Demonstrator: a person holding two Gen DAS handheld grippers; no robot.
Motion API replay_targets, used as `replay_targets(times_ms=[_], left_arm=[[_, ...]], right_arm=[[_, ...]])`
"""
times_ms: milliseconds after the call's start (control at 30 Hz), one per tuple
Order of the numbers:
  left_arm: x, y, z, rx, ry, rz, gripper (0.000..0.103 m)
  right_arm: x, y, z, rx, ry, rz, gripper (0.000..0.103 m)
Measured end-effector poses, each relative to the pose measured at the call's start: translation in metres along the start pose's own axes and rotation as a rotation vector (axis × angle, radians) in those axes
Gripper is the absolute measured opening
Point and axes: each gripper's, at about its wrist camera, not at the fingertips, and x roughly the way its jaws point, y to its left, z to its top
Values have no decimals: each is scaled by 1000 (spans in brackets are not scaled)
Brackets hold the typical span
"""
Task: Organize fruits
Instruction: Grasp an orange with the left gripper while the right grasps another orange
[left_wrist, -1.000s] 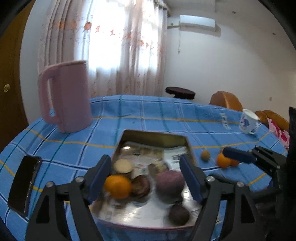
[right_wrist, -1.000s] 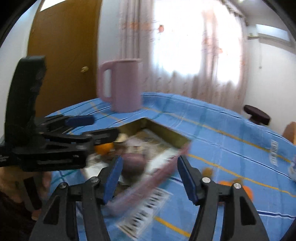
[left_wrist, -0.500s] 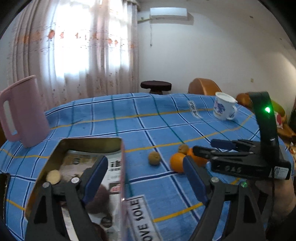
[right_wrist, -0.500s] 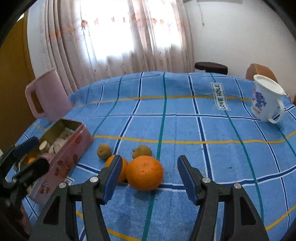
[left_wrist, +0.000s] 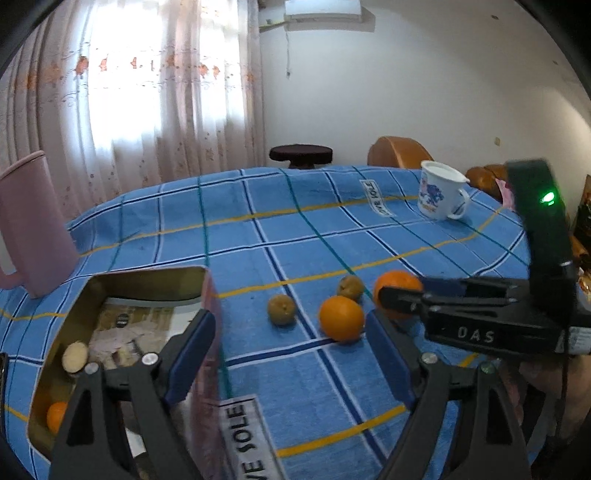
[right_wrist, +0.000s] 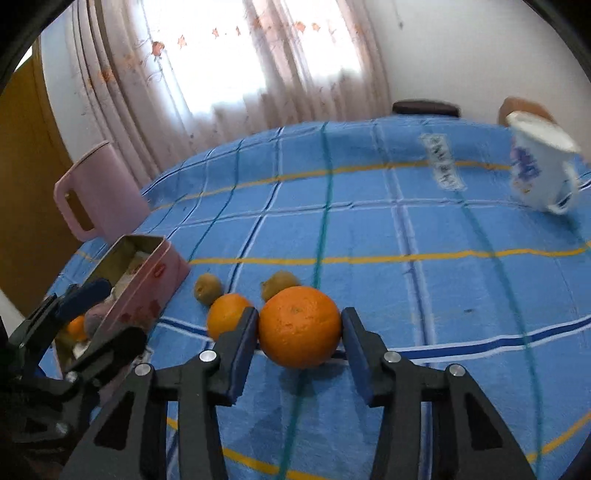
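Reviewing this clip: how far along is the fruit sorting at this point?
Partly done. The tin already holds a small orange and other pieces. In hand: the right tool brackets the big orange, which sits on the tablecloth; contact is unclear. Left outside: a second orange and two brownish fruits. The left tool is open and empty.

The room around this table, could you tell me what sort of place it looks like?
Probably a living or dining room in a home: sheer flowered curtains over a bright window, a wall air conditioner, and a table under a blue checked cloth with a mug on it.
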Motion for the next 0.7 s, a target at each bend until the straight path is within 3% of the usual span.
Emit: replay_targets(times_ms=[100, 233, 300, 400, 633, 700], left_arm=[[13, -8, 2, 8, 36, -24, 85], [31, -16, 6, 10, 91, -58, 81], [40, -21, 7, 15, 123, -70, 65], [52, -25, 9, 14, 166, -96, 53], [66, -31, 9, 16, 220, -116, 46], [70, -27, 9, -3, 239, -128, 39]], right_arm=[[-9, -3, 0, -11, -34, -69, 47], [-13, -13, 2, 5, -48, -93, 47], [-15, -16, 1, 11, -55, -91, 48], [-16, -15, 2, 5, -58, -95, 48], [-14, -12, 1, -7, -50, -92, 48], [-14, -12, 1, -7, -46, -88, 48]])
